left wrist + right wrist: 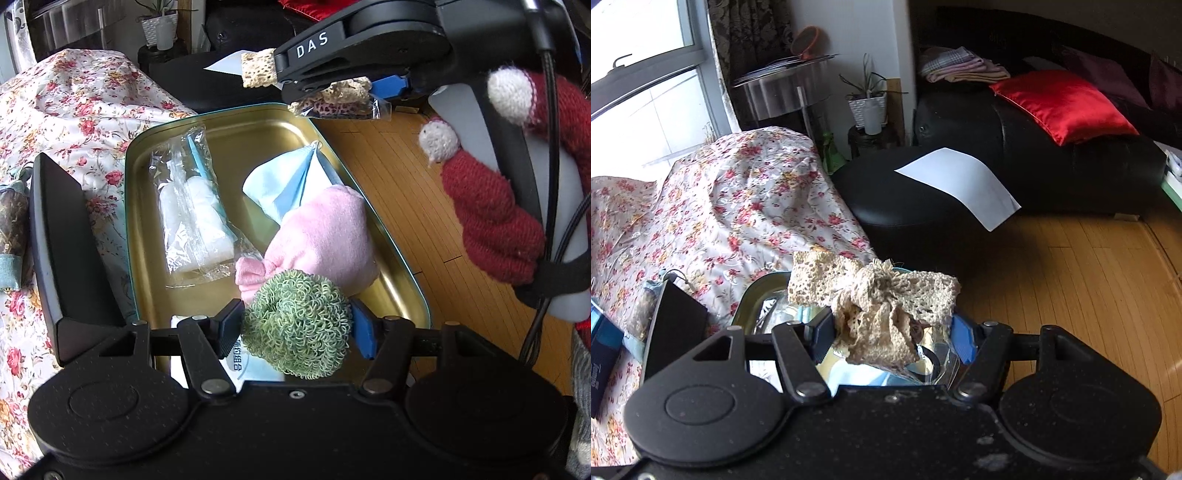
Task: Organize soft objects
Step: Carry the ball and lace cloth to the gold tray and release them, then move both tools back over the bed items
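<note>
Green loopy scrubber (pixel 297 325) over gold tin (pixel 147 236), cream lace bow (pixel 875 310) above its rim

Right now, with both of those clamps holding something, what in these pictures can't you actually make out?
- Left wrist view: printed packet under the green loopy scrubber; the left gripper covers most of its text.
- Left wrist view: wrapped white item in the tin; crinkled plastic blurs it.
- Right wrist view: the tin's contents, hidden by the cream lace piece in the right gripper.

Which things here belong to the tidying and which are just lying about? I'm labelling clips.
Job: tin, green scrubber in left tongs, lace bow in right tongs, pink plush.
Lying about: white paper, red cushion, potted plant.
</note>
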A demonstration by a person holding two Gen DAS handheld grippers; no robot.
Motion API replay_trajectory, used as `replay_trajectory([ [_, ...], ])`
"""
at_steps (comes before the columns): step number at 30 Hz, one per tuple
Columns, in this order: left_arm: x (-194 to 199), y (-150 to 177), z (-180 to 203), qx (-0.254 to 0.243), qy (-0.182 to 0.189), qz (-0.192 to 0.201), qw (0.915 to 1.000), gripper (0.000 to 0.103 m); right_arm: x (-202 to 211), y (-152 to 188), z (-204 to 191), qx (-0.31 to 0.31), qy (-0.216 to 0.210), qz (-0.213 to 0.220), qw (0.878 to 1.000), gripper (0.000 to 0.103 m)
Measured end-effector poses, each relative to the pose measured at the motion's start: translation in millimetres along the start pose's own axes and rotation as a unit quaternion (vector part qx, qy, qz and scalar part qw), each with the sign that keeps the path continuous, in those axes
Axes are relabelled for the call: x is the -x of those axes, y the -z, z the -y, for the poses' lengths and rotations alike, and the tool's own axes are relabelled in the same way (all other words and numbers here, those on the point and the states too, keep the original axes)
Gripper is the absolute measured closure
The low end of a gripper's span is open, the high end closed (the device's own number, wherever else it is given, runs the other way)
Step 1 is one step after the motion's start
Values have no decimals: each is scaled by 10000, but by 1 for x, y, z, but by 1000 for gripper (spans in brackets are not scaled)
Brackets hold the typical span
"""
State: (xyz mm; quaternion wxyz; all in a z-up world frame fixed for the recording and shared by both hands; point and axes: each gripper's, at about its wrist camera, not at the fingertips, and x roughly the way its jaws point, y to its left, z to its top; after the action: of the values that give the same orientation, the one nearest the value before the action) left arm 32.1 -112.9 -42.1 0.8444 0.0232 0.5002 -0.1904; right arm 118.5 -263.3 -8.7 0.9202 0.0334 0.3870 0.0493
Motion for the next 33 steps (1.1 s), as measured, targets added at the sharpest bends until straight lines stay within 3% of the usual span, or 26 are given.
replay_trajectory([
  [6,-4,-1,10,21,226,-59,9997,46,2,0,5,-80,20,17,10000,40],
  [12,-15,5,14,-83,155,-201,9996,44,-2,1,-3,67,-19,-26,10000,40],
  [14,-15,5,12,-69,143,-169,9997,34,-4,0,-8,155,-53,-32,9999,39],
  [17,-12,3,8,9,75,-81,9999,16,-7,0,-16,319,-25,-25,9995,31],
  [24,-8,-2,-6,293,25,-38,9996,15,-5,-1,-13,320,-56,40,9995,27],
  [33,11,2,-26,358,-77,-9,9993,15,-8,5,11,-106,335,74,9994,25],
])
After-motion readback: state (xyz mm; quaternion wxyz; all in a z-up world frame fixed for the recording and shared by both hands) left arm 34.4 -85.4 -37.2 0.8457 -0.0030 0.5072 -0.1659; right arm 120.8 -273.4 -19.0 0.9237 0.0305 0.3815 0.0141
